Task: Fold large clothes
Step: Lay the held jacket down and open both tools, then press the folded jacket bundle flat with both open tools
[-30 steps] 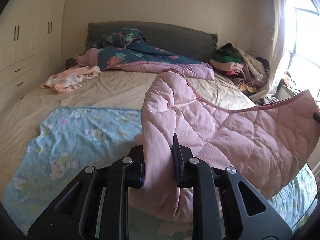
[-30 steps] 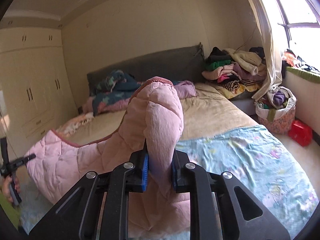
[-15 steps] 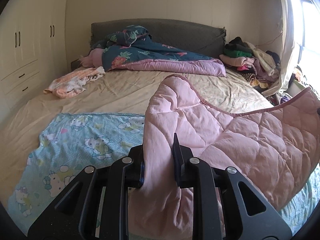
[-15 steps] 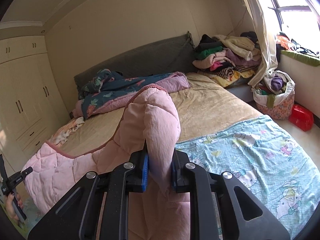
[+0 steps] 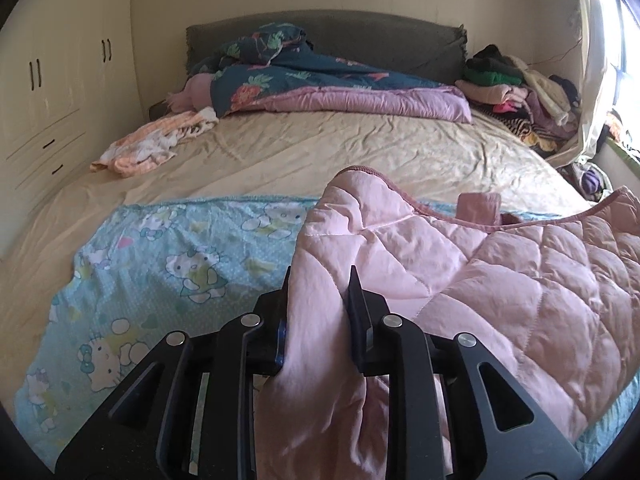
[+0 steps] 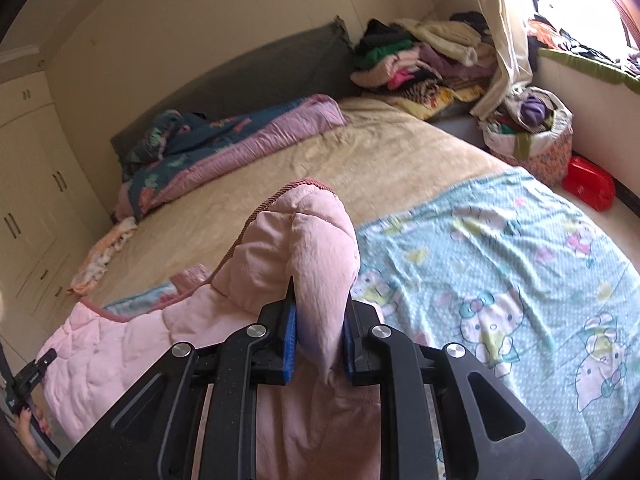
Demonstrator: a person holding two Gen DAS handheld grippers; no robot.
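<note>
pink quilted garment (image 5: 500, 288) is held up over the foot of the bed (image 5: 360, 160), stretched between the two grippers, with its piped edge sagging in a curve between them. a bunched fold of it is clamped in the left gripper (image 5: 319, 292), whose jaws are opening slightly while the cloth is still pressed between the pads. another bunched corner (image 6: 320, 248) is pinched in the right gripper (image 6: 320, 312), its blue-padded jaws nearly together and tight on the fabric. below the garment a light blue cartoon-print sheet (image 5: 180, 264) is spread flat across the near half of the bed, and the lower part of the garment is draped down toward it; whether it is touching the sheet cannot be told. farther back a dark floral quilt with a mauve lining (image 5: 320, 88) is heaped against the grey headboard (image 5: 360, 36). a small peach and white cloth (image 5: 152, 148) is left crumpled near the bed's left edge. a pile of mixed clothes (image 6: 416, 60) is stacked at the far right corner of the bed, and a full laundry basket (image 6: 532, 132) and a red box (image 6: 588, 188) are seen on the floor beside the window. cream wardrobes (image 5: 48, 80) are lined along the left wall. in the right wrist view the left gripper's tip and a few fingers of the hand holding it (image 6: 28, 428) are seen at the lower left edge.
</note>
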